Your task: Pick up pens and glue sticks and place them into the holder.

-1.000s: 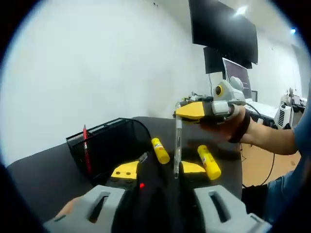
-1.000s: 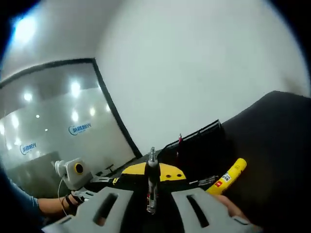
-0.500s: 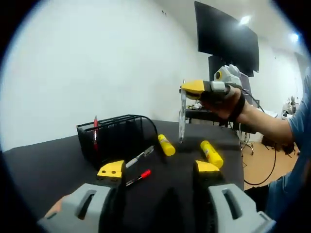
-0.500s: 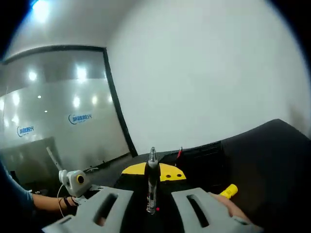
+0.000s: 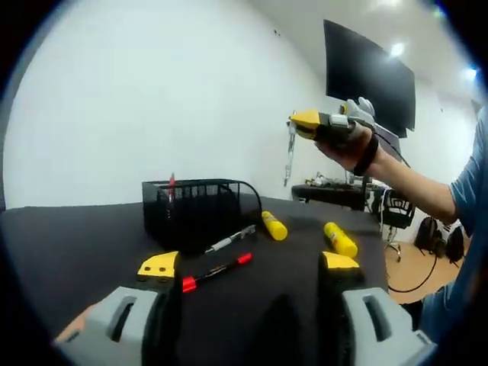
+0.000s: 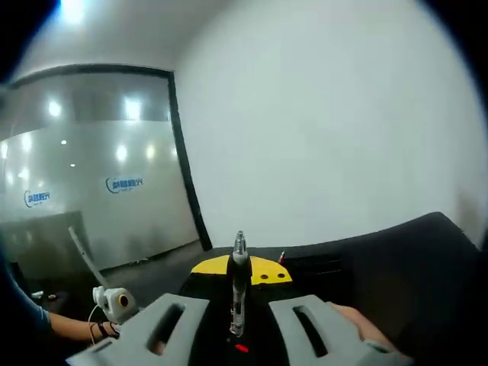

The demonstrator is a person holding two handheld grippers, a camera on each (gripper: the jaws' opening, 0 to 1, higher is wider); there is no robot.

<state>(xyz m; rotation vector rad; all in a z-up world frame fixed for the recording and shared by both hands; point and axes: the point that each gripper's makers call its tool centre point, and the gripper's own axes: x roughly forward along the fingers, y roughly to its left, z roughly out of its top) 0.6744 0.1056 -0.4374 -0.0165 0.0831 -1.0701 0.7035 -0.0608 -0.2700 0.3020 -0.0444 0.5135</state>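
1. In the right gripper view, a blue logo with a short line of lettering [image 6: 122, 184] stands on the glass wall [image 6: 91, 198] at the left; the characters are too blurred to read
2. A second blue logo of the same kind [image 6: 36, 198] sits further left on that glass wall, also not readable
3. In the left gripper view, the yellow glue sticks [image 5: 339, 239] carry no lettering that can be made out

Right tool [image 5: 303, 119] dangles pen [image 5: 290, 152] above holder [image 5: 194, 209].
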